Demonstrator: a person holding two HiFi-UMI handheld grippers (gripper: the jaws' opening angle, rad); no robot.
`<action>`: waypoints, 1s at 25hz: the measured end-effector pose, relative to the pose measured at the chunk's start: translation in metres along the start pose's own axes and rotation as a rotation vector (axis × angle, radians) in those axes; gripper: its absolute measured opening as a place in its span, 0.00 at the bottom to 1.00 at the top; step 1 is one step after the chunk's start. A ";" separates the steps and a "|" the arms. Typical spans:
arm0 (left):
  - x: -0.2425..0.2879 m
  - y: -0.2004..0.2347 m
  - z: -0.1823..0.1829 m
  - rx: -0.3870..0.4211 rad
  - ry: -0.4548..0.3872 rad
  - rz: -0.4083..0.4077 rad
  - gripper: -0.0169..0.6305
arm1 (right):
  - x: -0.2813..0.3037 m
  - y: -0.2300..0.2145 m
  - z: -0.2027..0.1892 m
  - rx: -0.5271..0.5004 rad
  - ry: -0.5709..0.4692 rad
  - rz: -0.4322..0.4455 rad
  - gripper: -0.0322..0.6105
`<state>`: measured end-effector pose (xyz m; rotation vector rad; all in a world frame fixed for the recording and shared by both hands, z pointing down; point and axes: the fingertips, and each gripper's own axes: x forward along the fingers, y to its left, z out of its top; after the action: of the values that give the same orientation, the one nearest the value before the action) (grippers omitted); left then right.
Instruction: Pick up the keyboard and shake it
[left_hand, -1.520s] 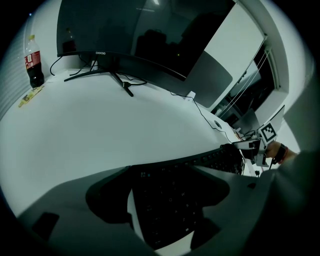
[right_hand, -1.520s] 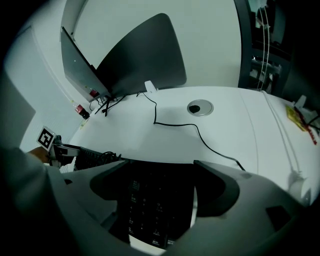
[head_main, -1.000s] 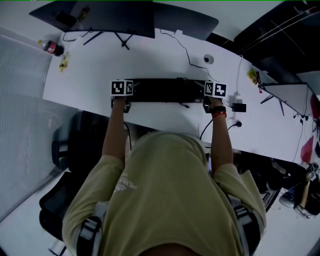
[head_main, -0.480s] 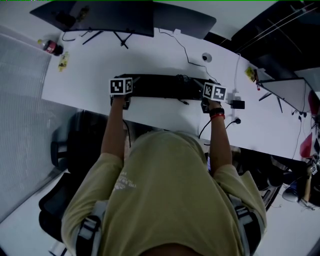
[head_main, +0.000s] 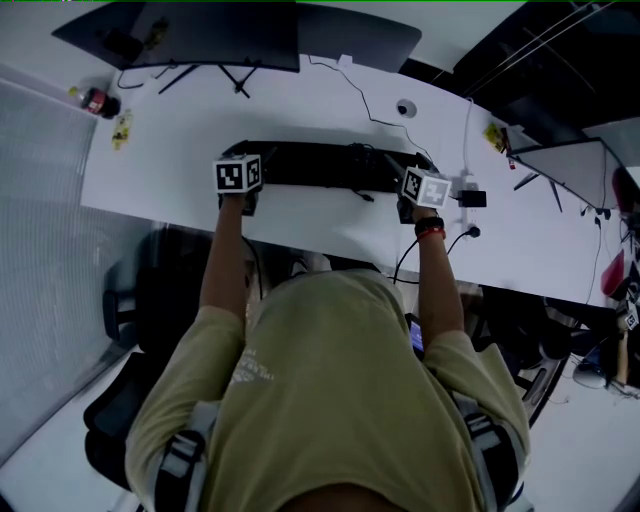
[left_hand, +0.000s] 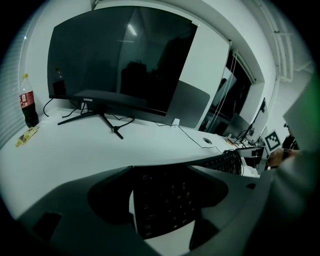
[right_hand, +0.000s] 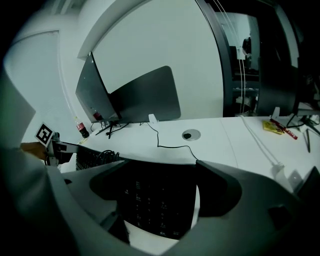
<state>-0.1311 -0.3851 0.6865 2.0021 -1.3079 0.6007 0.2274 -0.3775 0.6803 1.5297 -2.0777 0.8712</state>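
Note:
The black keyboard (head_main: 322, 165) is held crosswise above the white desk (head_main: 160, 170), one end in each gripper. My left gripper (head_main: 240, 188) is shut on its left end, and the keys (left_hand: 165, 205) fill the gap between the jaws in the left gripper view (left_hand: 162, 171). My right gripper (head_main: 418, 198) is shut on the right end. There too the keyboard (right_hand: 150, 200) lies between the jaws (right_hand: 159, 165). A thin black cable (head_main: 362, 95) trails from the keyboard towards the back of the desk.
A dark monitor (head_main: 225, 35) on a thin stand sits at the desk's back, with a grey panel (head_main: 365, 38) beside it. A cola bottle (head_main: 92, 100) stands far left. A round grommet (head_main: 404, 107) and a black plug (head_main: 473, 198) lie at the right. An office chair (head_main: 140, 300) is below left.
Both grippers and the keyboard have moved away from the person and risen off the desk. The left gripper has rolled a little, and the grip on each end is unchanged.

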 end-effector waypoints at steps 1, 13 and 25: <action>0.002 0.000 0.003 0.006 -0.005 -0.001 0.56 | 0.000 -0.001 0.002 -0.001 -0.012 -0.002 0.69; 0.014 -0.007 0.037 0.064 -0.127 -0.048 0.56 | -0.008 -0.010 0.032 -0.065 -0.199 -0.045 0.69; -0.001 -0.018 0.021 0.100 -0.269 -0.058 0.55 | -0.032 -0.003 0.016 -0.125 -0.334 -0.067 0.69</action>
<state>-0.1149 -0.3952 0.6664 2.2555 -1.3922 0.3848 0.2409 -0.3672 0.6484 1.7616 -2.2432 0.4758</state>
